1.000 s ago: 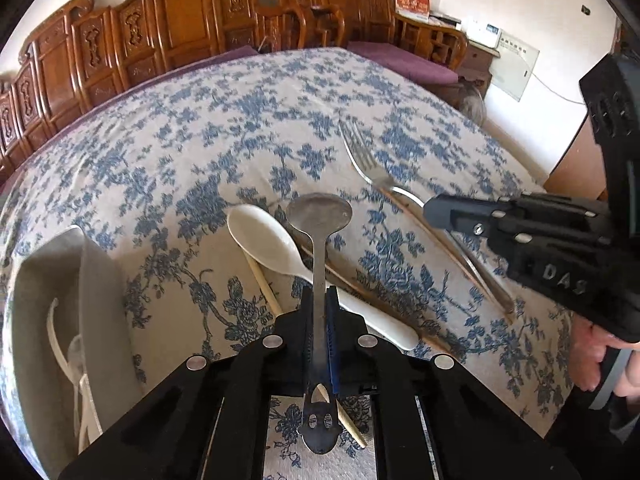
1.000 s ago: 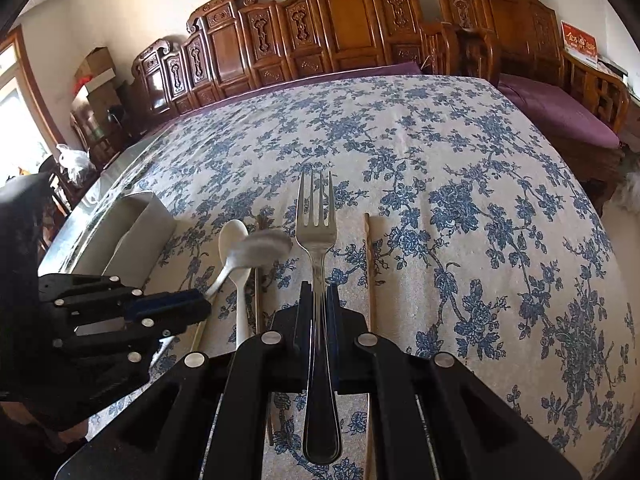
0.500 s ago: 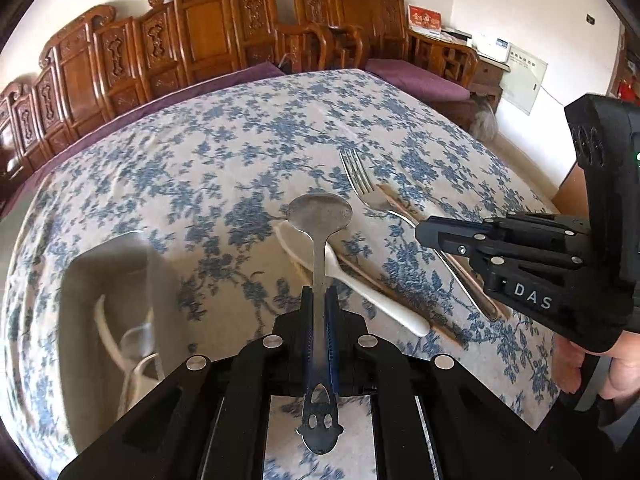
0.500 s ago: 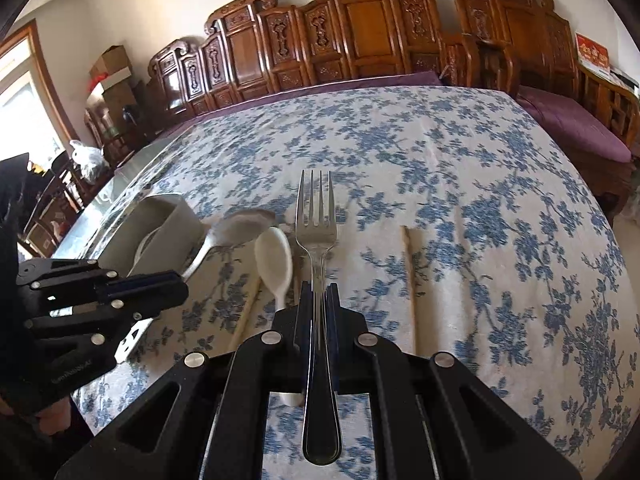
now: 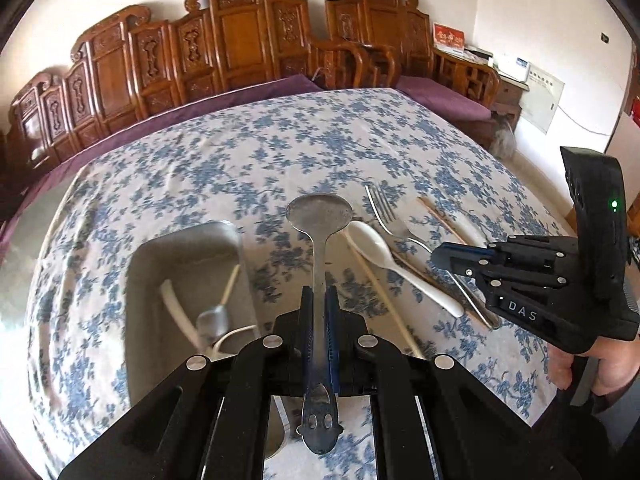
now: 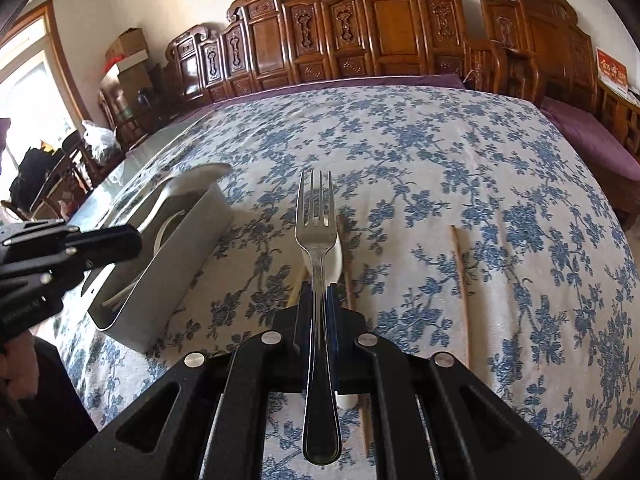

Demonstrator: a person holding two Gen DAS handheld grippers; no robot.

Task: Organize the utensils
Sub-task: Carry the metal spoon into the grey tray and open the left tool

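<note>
My left gripper (image 5: 319, 300) is shut on a metal spoon (image 5: 319, 216), held above the table just right of a grey utensil bin (image 5: 140, 280) that holds several utensils. My right gripper (image 6: 319, 296) is shut on a metal fork (image 6: 316, 216), raised over the table; it also shows in the left wrist view (image 5: 444, 254), with the fork (image 5: 384, 208) sticking out of it. A white ceramic spoon (image 5: 376, 244) and wooden chopsticks (image 5: 384, 292) lie on the cloth between the grippers. The bin shows at the left of the right wrist view (image 6: 160, 272).
A blue floral tablecloth (image 6: 440, 152) covers the table. One chopstick (image 6: 460, 280) lies apart on the right. Carved wooden chairs (image 5: 240, 48) line the far side. The left gripper shows at the left edge of the right wrist view (image 6: 116, 240).
Both grippers have swung left toward the bin. The bin is now nearer the middle of the left view, and larger in the right view. Both utensils stay gripped.
</note>
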